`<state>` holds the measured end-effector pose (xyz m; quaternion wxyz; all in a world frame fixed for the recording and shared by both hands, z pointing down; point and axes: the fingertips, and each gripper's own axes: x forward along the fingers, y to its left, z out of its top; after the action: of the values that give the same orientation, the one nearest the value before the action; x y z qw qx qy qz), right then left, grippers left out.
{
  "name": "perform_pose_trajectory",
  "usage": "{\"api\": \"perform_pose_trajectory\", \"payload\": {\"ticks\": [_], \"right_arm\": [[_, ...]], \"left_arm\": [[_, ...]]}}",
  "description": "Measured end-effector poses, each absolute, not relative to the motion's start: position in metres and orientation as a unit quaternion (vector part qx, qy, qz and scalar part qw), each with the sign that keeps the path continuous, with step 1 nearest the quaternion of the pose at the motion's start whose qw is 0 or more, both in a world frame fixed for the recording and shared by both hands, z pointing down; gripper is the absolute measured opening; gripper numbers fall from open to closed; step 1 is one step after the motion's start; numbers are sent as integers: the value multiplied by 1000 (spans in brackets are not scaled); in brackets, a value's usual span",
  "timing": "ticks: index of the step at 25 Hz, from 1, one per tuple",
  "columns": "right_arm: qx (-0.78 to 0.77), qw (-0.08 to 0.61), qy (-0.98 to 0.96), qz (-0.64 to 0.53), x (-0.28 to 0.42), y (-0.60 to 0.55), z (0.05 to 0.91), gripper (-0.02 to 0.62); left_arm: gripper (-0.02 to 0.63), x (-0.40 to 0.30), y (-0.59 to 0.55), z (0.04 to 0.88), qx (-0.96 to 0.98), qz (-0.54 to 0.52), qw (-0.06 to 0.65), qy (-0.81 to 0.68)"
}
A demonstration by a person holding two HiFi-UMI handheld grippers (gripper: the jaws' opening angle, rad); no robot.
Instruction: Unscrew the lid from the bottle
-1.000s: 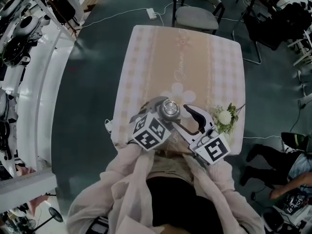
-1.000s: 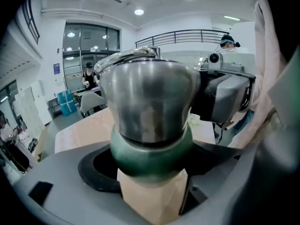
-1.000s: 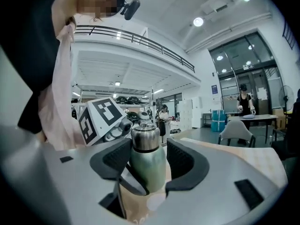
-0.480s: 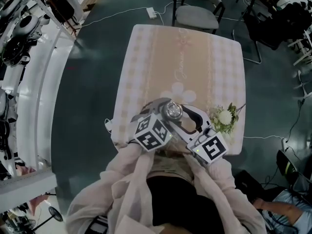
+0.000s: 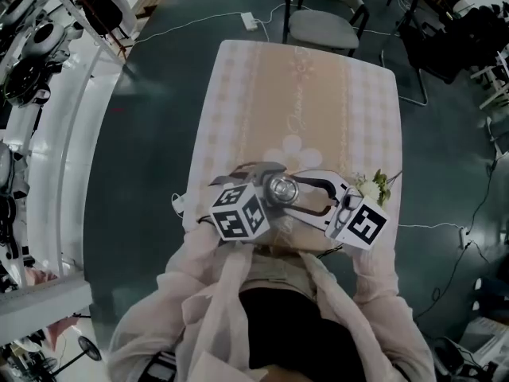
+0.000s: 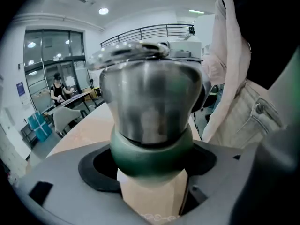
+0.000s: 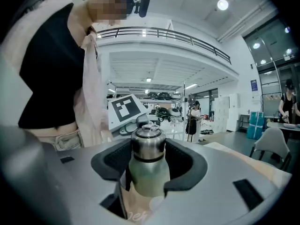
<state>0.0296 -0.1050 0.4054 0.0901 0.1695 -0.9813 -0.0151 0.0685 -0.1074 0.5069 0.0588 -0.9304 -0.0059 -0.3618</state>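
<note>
Lower centre of frame: the left gripper [image 6: 152, 165] clamps the green bottle [image 7: 149, 172] on the table [image 5: 302, 94], presumably steadying it; the right gripper [image 5: 302, 196] straddles the steel lid [image 7: 148, 144], jaws apart, poised to twist.

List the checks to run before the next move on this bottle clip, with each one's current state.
1. Anchor: left gripper shut on the bottle's green body, ok.
2. Posture: bottle upright, ok.
3. Alignment: lid sits between the right gripper's jaws, ok.
4. Clamp: right gripper closed on the lid, not ok; jaws stand apart around it.
5. Thread: lid loosened, cannot tell.
6. Clearance: flowers free of the right gripper, cannot tell; they lie right beside it in the head view.
</note>
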Motion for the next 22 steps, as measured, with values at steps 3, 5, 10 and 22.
{"api": "perform_pose_trajectory", "payload": {"ticks": [3, 5, 10, 22], "right_arm": [[181, 97, -978, -17, 32, -112, 409, 242], [221, 79, -972, -6, 35, -120, 406, 249], [330, 60, -942, 25, 46, -132, 411, 296], [389, 68, -918, 27, 37, -131, 416, 250]], "left_arm": [[396, 69, -115, 509, -931, -362, 43, 21], [396, 70, -124, 507, -935, -349, 14, 56], [396, 68, -142, 510, -931, -331, -47, 144], [396, 78, -133, 517, -926, -342, -37, 156]]}}
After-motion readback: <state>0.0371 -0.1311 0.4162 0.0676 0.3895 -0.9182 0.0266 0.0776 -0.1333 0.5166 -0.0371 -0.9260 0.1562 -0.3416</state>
